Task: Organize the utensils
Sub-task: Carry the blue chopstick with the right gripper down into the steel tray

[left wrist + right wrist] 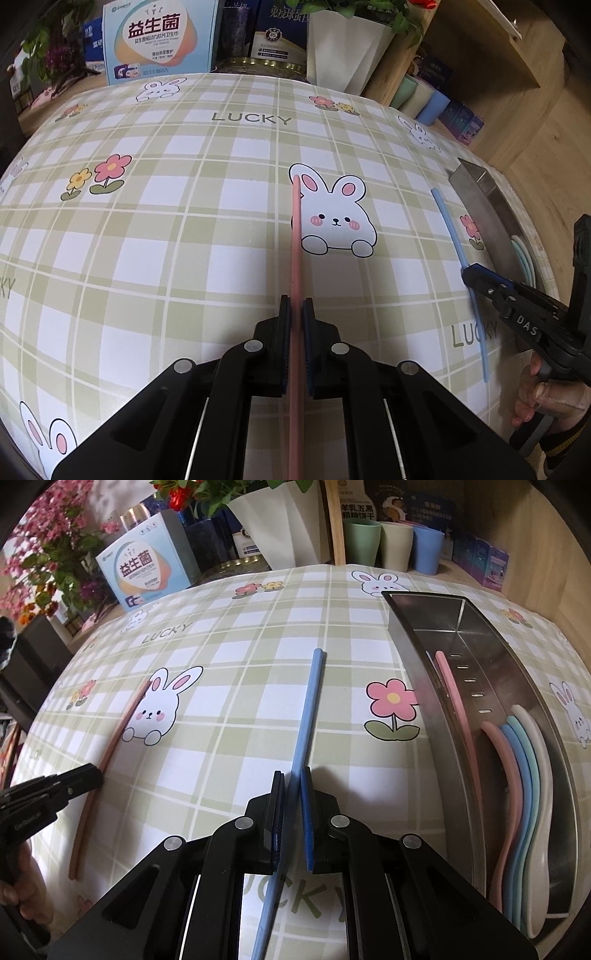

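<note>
We see a table under a green-and-white checked cloth (229,738) printed with rabbits, flowers and the word LUCKY, backed by boxes, cups and potted plants. Along its right edge stands a long stainless-steel tray (443,746); in it lie a pink chopstick (460,716) and a nested row of spoons (524,775) in pink, blue, pale green and cream. On our left, the left gripper (296,314) is clenched on a pink chopstick (296,236), which runs forward from its pads over the cloth beside a printed rabbit. On our right, the right gripper (293,786) is clamped on a blue chopstick (308,709), which points away over the cloth, near the tray but outside it. A hand (550,398) shows at the frame's edge, on the right tool's handle.
</note>
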`<state>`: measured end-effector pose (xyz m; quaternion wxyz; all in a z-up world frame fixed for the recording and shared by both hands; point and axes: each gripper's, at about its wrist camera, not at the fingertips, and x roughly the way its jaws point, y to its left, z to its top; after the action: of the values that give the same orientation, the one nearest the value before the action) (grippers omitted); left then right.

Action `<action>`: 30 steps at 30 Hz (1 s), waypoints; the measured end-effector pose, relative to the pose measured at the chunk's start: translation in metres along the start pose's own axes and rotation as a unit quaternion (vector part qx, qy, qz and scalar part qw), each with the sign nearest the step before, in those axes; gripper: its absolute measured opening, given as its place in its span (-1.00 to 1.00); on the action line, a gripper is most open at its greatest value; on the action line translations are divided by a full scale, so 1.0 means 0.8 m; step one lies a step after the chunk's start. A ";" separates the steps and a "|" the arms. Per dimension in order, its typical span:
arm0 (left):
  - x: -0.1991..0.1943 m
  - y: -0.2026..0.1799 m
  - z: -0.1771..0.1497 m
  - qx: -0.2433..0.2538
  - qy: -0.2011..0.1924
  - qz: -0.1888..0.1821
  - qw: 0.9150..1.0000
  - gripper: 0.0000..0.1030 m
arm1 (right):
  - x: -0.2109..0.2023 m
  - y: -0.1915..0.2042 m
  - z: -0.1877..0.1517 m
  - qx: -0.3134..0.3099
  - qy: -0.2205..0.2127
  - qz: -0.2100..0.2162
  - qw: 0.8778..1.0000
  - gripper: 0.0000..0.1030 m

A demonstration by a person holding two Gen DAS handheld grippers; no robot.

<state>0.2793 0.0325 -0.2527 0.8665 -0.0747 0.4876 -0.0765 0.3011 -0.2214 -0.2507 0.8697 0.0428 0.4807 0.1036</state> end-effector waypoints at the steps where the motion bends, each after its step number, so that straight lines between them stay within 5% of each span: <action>1: 0.000 -0.002 0.000 0.003 0.000 0.003 1.000 -0.85 | -0.001 -0.002 -0.001 0.006 -0.001 0.005 1.000 -0.86; 16: 0.000 -0.014 0.003 0.046 0.017 0.019 0.999 -0.89 | -0.010 -0.023 -0.014 0.061 0.008 0.055 0.997 -0.89; 30: -0.052 -0.018 0.013 -0.009 -0.028 -0.016 0.999 -0.89 | -0.030 -0.029 -0.016 0.085 -0.018 0.103 0.991 -0.89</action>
<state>0.2658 0.0278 -0.2098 0.8780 -0.0918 0.4622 -0.0837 0.2811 -0.2493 -0.2419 0.8563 0.1677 0.4646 0.1508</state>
